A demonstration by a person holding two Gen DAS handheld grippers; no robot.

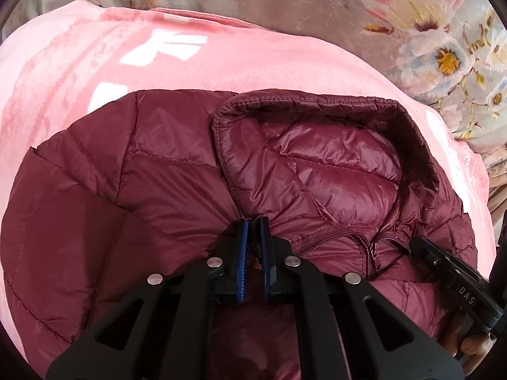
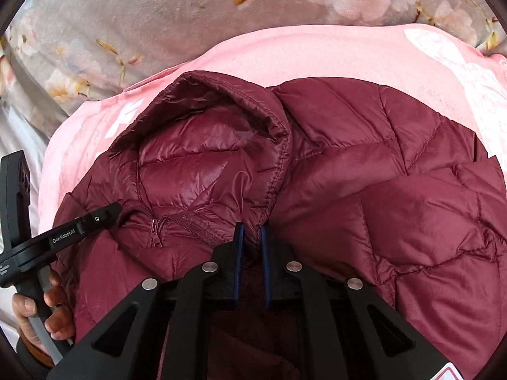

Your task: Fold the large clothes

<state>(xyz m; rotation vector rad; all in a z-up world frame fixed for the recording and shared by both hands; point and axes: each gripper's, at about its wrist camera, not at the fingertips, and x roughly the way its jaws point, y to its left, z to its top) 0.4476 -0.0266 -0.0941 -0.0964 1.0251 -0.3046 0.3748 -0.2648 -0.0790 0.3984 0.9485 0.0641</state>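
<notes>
A maroon quilted puffer jacket with a hood lies on a pink blanket. My left gripper is shut on jacket fabric at the base of the hood, left of the zipper. My right gripper is shut on a fold of the jacket at the hood's base, right of the zipper. Each gripper shows in the other's view, the right one in the left wrist view and the left one in the right wrist view.
The pink blanket lies over a grey floral bedspread, which also shows in the right wrist view. The person's hand holds the left gripper's handle at the lower left.
</notes>
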